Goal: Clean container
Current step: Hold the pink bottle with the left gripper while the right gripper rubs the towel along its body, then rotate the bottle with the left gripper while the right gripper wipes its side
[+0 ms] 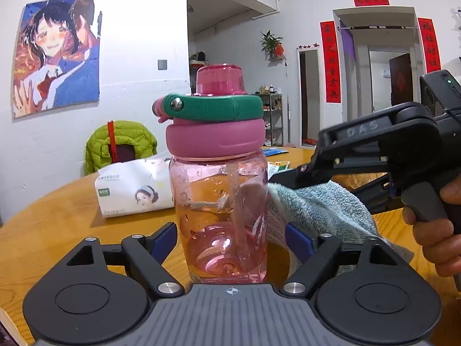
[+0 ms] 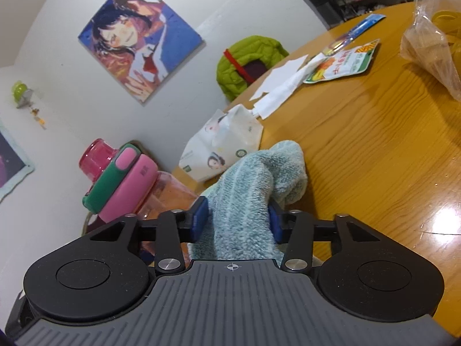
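Note:
A clear pink bottle (image 1: 219,201) with a pink lid and a green strap stands upright on the wooden table (image 1: 57,225). My left gripper (image 1: 233,238) is shut on its lower body, one blue pad on each side. A light blue fluffy towel (image 1: 317,210) lies against the bottle's right side. My right gripper (image 1: 322,190) comes in from the right with a hand (image 1: 438,248) on its grip. In the right wrist view the towel (image 2: 259,173) fills the gap of my right gripper (image 2: 237,220), both pads touching it. The bottle (image 2: 167,190) sits just to the left.
A white tissue pack (image 1: 132,193) lies behind the bottle to the left. Farther along the table (image 2: 360,158) are torn white paper (image 2: 282,86), a snack packet (image 2: 343,63) and a plastic bag (image 2: 432,43). A green jacket (image 1: 121,144) hangs on a chair beyond the table edge.

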A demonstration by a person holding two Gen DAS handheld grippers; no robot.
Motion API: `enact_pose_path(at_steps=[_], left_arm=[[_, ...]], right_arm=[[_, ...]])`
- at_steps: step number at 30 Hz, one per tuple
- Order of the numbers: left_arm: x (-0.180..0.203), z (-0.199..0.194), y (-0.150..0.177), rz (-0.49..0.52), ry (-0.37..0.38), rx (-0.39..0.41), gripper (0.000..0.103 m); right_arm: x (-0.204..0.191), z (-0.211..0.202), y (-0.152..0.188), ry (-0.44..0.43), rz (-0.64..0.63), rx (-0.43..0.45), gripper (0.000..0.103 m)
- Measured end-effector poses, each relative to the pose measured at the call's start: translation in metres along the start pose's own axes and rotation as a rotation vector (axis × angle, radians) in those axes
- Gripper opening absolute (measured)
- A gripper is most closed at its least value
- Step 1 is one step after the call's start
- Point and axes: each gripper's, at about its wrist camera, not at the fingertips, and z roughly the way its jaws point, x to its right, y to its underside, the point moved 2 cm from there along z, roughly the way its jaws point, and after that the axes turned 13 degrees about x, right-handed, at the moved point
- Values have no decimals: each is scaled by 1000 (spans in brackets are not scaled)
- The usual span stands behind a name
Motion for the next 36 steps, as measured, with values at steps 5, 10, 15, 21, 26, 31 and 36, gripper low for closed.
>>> enact_pose_path(at_steps=[5, 10, 15, 21, 26, 31, 36], left_arm=[[-6, 3, 2, -32, 0, -20, 69], [-5, 2, 2, -25, 0, -21, 66], [-5, 1, 1, -22, 19, -23, 66], [-2, 0, 1, -15, 26, -22, 66], [-2, 0, 1, -17, 24, -22, 66], [-1, 0, 1, -15, 23, -23, 66], [0, 0, 1, -11, 21, -23, 66]], right_arm=[[-4, -2, -1, 49, -92, 22, 23], [-15, 1, 5, 122, -222, 61, 23], [8, -23, -11, -295, 228, 177, 23], [36, 12, 5, -208, 429, -4, 24], [25, 32, 19, 65, 167, -133, 24], [9, 7, -2, -165, 176, 56, 25], [18, 13, -4, -239, 305, 31, 29]])
